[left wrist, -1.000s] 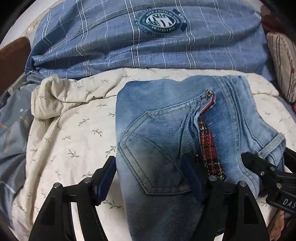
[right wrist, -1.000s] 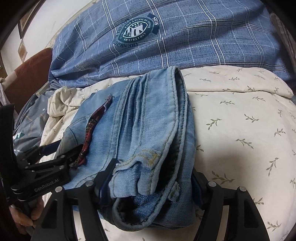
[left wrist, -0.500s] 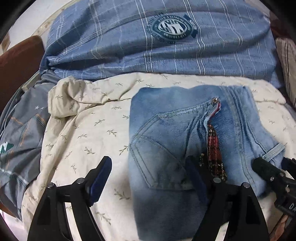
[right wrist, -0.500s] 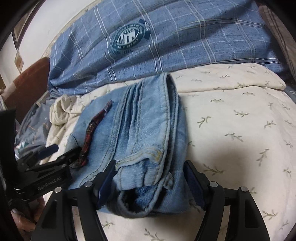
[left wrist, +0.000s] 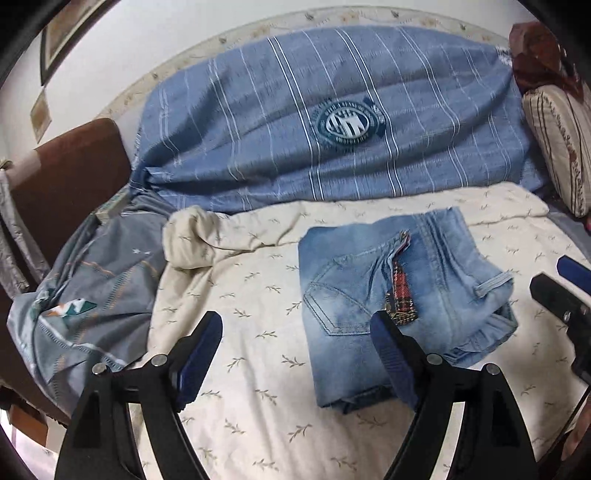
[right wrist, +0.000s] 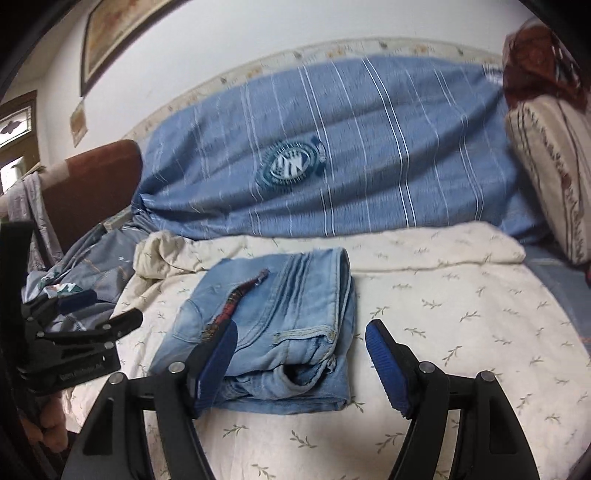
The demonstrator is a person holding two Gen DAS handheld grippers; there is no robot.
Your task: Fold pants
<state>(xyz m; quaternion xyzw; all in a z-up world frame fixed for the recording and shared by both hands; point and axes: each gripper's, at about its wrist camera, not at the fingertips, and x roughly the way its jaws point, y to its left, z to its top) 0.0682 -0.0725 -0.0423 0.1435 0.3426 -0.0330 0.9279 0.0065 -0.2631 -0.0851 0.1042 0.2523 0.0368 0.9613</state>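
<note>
The folded jeans (left wrist: 391, 302) lie flat on the leaf-print quilt (left wrist: 236, 295), just ahead of both your claws. Your left claw (left wrist: 295, 350) hangs released above them, tilted down, its jaws just having widened around nothing. Your right claw (right wrist: 301, 354) hovers released too, the jeans' near edge below its gap.

A bed (right wrist: 461, 295) under a cream leaf-print sheet stands against a white wall (right wrist: 258, 37). Left of the bed, a brown chair back (right wrist: 96, 173); above it, a framed picture (right wrist: 110, 33).
</note>
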